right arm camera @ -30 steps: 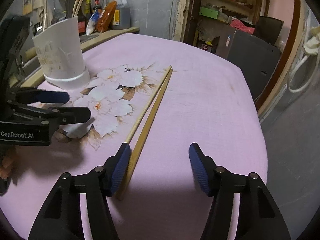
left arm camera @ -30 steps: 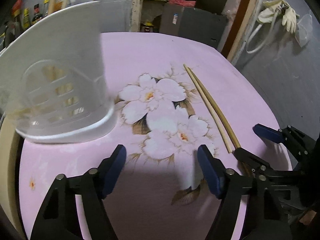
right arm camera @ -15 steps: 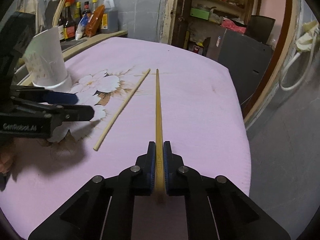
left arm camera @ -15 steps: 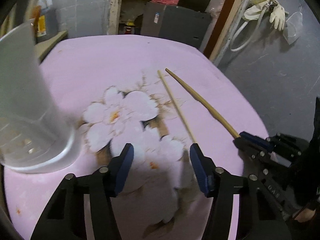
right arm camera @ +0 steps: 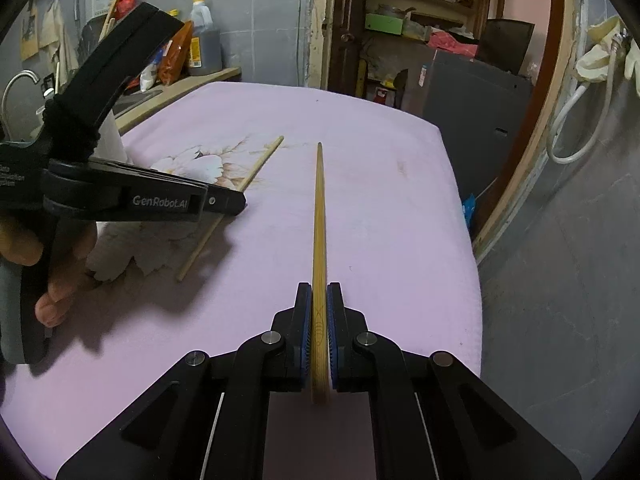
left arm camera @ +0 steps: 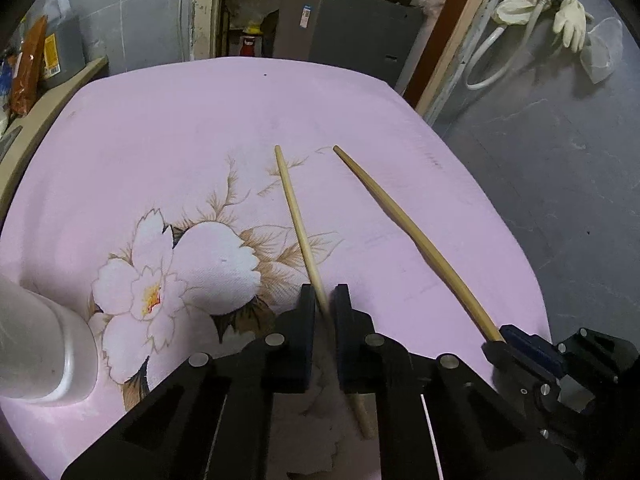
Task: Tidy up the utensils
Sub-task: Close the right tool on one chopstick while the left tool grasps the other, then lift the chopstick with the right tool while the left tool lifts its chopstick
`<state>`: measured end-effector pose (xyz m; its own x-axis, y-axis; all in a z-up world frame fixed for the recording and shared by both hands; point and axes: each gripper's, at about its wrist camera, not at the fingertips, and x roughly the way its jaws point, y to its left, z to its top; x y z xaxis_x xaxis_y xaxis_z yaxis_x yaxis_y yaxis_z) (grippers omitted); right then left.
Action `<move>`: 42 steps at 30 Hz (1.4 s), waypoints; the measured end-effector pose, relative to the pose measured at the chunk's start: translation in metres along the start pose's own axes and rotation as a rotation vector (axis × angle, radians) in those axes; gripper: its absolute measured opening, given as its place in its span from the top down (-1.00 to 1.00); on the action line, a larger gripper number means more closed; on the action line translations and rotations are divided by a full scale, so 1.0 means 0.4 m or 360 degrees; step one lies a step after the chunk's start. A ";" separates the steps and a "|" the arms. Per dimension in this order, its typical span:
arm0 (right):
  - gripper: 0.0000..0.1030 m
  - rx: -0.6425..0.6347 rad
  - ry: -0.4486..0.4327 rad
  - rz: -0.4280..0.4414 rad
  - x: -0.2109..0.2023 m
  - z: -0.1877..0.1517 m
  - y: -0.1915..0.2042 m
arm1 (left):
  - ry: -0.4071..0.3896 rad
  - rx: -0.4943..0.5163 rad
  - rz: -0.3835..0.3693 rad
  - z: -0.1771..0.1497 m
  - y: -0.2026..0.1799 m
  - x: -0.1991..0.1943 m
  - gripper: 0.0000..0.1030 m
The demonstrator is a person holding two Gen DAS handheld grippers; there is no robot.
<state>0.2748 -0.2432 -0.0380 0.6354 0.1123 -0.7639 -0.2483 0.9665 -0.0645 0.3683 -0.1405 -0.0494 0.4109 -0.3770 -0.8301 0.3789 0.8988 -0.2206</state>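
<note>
Two wooden chopsticks are on the pink flowered tablecloth (left arm camera: 160,120). The paler chopstick (left arm camera: 296,216) lies flat. My left gripper (left arm camera: 325,300) has its jaws closing onto it near the thick end, and the stick sits pinched between the pads. My right gripper (right arm camera: 319,300) is shut on the thick end of the darker chopstick (right arm camera: 319,208), which points straight ahead. In the left wrist view the right gripper (left arm camera: 520,348) holds the darker chopstick (left arm camera: 400,232) at the lower right. The white utensil holder (left arm camera: 36,352) stands at the left edge.
A counter with bottles and packets (right arm camera: 192,52) runs along the table's left side. A grey cabinet (left arm camera: 352,28) stands beyond the far edge. The table's right edge drops to a grey floor (left arm camera: 560,200). A person's hand (right arm camera: 52,292) grips the left tool.
My left gripper moved right, away from the holder, and closed around the paler chopstick. My right gripper shut on the darker chopstick and swung it apart from the other.
</note>
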 end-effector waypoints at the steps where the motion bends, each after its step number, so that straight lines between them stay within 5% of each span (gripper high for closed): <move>1: 0.91 0.0009 0.0010 0.0020 0.002 0.005 -0.005 | 0.0002 -0.0012 -0.0007 0.000 0.004 0.000 0.91; 11: 0.65 0.0087 0.0193 0.0236 0.114 0.121 -0.032 | 0.0057 -0.0062 -0.0069 -0.032 0.050 -0.047 0.94; 22: 0.67 0.0137 0.0346 0.0339 0.202 0.198 -0.063 | 0.0123 0.0003 -0.0077 0.009 0.047 -0.032 0.91; 29: 0.91 0.0230 0.0357 0.0341 0.197 0.190 -0.086 | 0.0179 0.0042 0.0010 0.037 0.028 -0.019 0.93; 36: 0.92 0.0529 0.0226 0.0469 0.143 0.126 -0.117 | 0.0060 0.0021 0.0041 -0.029 0.037 -0.059 0.95; 42: 0.92 0.0565 -0.0084 0.0493 0.036 0.061 -0.076 | -0.0190 -0.0018 0.0026 -0.096 0.033 -0.157 0.95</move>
<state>0.3093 -0.2655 -0.0312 0.6094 0.4105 -0.6784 -0.1724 0.9037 0.3919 0.3156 -0.0964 -0.0198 0.5128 -0.3858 -0.7670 0.3623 0.9072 -0.2140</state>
